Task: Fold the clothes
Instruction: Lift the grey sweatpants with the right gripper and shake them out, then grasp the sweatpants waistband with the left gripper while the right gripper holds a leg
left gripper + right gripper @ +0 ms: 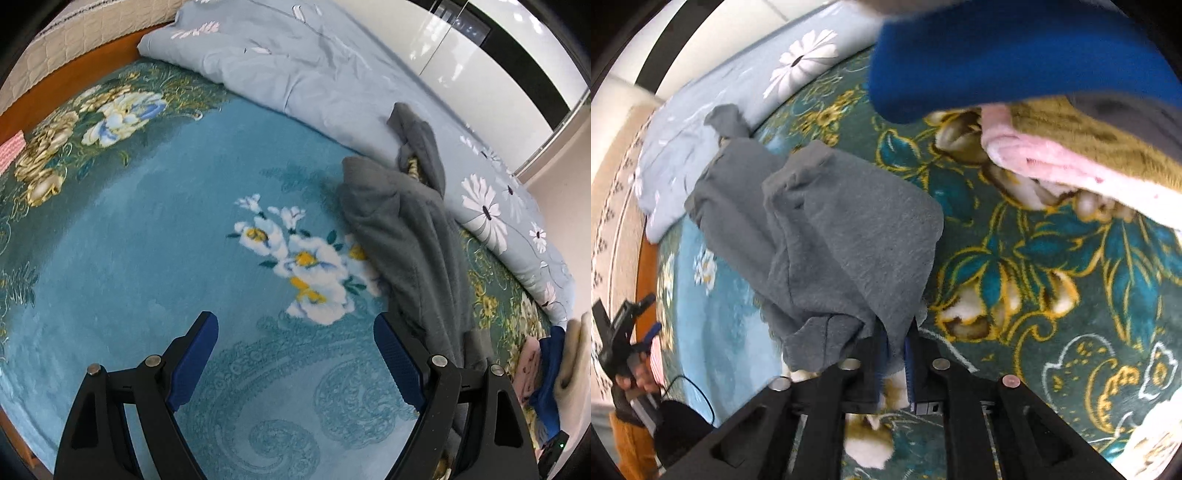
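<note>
A blue floral blanket (147,229) covers the bed and serves as the reference surface; its centre carries a white-and-yellow flower motif (295,258), and its border shows gold and teal blossoms on dark green (1034,277). Along the far edge of the blanket lies a bunched pale-blue quilt (295,66) printed with white daisies. A grey garment (831,229) lies crumpled on the blanket, its far end touching the quilt and its near part overlapping the flower motif on one side. Near the blanket's border, beside the grey garment, sits a stack of folded items: a blue cloth (1015,55) above a pink cloth (1052,162) and an olive-brown cloth (1089,129).

The right gripper (895,354) has its blue-padded fingers drawn close together, pinching a near edge of the grey garment, which hangs slightly raised off the blanket. The left gripper (295,332) is held over bare blanket just beside the garment, fingers spread wide and holding nothing. In the right wrist view, a hand (635,376) grasps the left gripper's handle beyond the blanket's edge.
</note>
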`<action>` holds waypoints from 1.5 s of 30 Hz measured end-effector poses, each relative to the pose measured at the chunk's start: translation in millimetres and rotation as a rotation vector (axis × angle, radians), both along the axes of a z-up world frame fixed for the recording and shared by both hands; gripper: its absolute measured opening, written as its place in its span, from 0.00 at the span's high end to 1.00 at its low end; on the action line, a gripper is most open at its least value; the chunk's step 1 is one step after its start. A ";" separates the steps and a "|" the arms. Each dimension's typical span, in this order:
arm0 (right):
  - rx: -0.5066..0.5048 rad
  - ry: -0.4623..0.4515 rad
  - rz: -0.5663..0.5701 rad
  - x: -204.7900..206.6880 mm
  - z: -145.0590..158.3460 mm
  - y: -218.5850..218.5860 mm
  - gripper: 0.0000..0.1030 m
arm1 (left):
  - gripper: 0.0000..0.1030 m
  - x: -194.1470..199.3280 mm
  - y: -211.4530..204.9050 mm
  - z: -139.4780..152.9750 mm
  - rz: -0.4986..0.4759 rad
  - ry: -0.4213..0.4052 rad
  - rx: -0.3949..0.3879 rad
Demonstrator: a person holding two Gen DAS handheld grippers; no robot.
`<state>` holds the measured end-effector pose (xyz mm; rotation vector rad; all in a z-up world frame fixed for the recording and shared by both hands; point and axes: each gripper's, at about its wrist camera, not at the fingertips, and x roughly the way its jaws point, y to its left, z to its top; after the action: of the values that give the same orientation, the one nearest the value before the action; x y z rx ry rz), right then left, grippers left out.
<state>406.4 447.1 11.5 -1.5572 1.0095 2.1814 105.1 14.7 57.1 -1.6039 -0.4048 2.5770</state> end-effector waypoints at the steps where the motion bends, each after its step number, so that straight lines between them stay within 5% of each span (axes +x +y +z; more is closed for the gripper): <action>1: 0.017 -0.001 0.001 3.0 7.9 2.2 0.38 | 0.16 0.8 -0.1 0.3 -0.001 0.002 -0.002; 7: 0.219 0.045 0.063 3.7 73.7 3.9 0.37 | 0.16 2.2 -3.4 3.8 0.015 0.022 0.010; 13: 0.149 0.265 0.217 -102.0 85.9 -16.6 0.37 | 0.16 -1.2 5.5 3.9 -0.002 0.038 -0.009; 18: 0.013 0.270 0.269 -224.1 40.5 -45.1 0.37 | 0.16 -1.1 -2.3 3.5 0.043 0.042 -0.020; 27: 0.110 0.049 0.223 -328.8 -37.2 -47.5 0.37 | 0.16 7.0 -49.9 -12.4 0.268 0.015 0.188; 30: 0.095 0.046 0.210 -328.6 -43.1 -48.9 0.45 | 0.16 5.8 -55.6 -25.3 0.312 -0.019 0.249; 31: 0.078 0.054 0.201 -325.9 -42.5 -48.1 0.64 | 0.16 5.0 -56.8 -29.4 0.322 -0.031 0.263; 34: 0.074 0.082 0.207 -314.1 -31.2 -50.7 0.93 | 0.16 2.8 -55.5 -35.3 0.332 -0.049 0.275; 40: 0.107 0.269 0.334 -271.4 27.5 -83.5 0.94 | 0.16 2.7 -54.8 -34.7 0.321 -0.036 0.293; 45: 0.119 0.392 0.527 -244.5 64.2 -164.3 0.94 | 0.16 6.4 -54.5 -25.6 0.298 -0.008 0.324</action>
<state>161.9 282.8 75.7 -1.4974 0.5812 2.9309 111.6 -39.7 31.5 -1.5352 -1.0744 2.5263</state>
